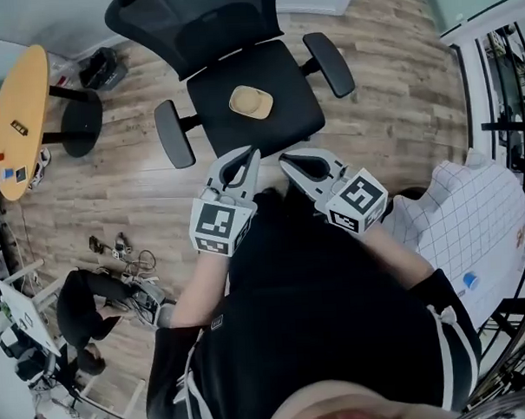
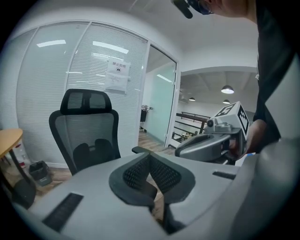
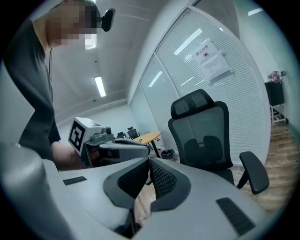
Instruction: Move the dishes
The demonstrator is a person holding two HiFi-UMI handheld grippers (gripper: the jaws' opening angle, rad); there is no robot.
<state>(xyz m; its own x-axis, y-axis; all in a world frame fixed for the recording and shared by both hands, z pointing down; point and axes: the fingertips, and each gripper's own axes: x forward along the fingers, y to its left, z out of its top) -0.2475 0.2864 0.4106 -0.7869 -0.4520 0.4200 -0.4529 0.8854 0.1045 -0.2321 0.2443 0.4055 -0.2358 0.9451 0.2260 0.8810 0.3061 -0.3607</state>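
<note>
— Your left gripper (image 1: 252, 154) and right gripper (image 1: 285, 159) are both pressed together and empty. Where's the dish?
— You have the dish (image 1: 251, 101) just ahead on the chair (image 1: 284, 116) seat, mouth up, seemingly longer across the seat. Spread one gripper first, then pinch the near rim squarely.

There are one dish (image 1: 251, 101), one office chair (image 1: 286, 109), one round wooden table (image 1: 19, 111) and two grippers (image 1: 252, 153) (image 1: 284, 159).

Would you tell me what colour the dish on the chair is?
Beige; the dish shows best in head view.
</note>
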